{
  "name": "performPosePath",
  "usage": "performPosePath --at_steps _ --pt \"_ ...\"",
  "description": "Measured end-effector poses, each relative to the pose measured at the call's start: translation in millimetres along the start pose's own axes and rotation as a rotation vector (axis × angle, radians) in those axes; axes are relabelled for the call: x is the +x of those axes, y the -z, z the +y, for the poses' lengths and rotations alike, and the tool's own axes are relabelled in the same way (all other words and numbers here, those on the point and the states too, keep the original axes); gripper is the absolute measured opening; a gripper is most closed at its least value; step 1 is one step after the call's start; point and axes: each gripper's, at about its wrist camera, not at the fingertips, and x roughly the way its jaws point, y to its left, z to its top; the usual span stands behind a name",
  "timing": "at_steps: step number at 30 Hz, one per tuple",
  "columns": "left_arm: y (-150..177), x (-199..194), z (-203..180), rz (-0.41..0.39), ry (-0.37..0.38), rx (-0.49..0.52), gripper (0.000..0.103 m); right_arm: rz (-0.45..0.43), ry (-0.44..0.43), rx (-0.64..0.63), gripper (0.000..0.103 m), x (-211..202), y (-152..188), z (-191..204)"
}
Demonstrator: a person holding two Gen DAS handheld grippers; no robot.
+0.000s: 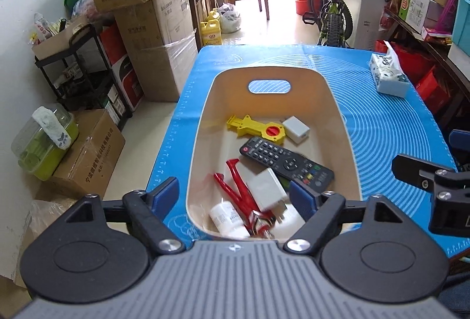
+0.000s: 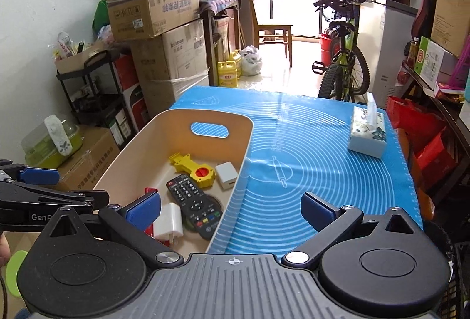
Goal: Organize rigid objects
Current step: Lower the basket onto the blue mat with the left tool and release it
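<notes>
Left tongs (image 1: 235, 198) hang spread wide and empty over the near end of the beige plastic bin (image 1: 205, 101) on the blue-matted surface (image 1: 382, 119). Inside lie red pliers (image 1: 239, 189), a white charger (image 1: 265, 189), a black remote control (image 1: 286, 161) and a yellow tool (image 1: 255, 129). Right tongs (image 2: 232, 208), wide and empty, straddle the bin's right wall.

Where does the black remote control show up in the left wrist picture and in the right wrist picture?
Left wrist view: the black remote control lies in the middle of the beige bin, running diagonally toward the lower right.
Right wrist view: the remote sits left of centre, low in the picture, near the bin's right wall.
Shared landmark: the yellow tool with a red dial lies just beyond the remote's far end in both views.
</notes>
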Motion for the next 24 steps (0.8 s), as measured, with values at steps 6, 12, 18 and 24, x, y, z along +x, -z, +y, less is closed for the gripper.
performPosePath --at_steps 6,12,18,24 --pt "17 -20 -17 -0.01 -0.006 0.03 0.087 0.018 0.007 0.007 0.1 -23 21 -11" --pt "33 -33 -32 -0.012 0.011 0.043 0.089 0.01 0.03 0.009 0.1 -48 41 -22" --pt "52 -42 -46 -0.028 0.017 0.044 0.089 0.009 0.042 0.02 0.1 -64 59 -34" --pt "69 -45 -52 -0.042 0.016 0.033 0.089 -0.007 0.043 0.017 0.1 -76 78 -39"
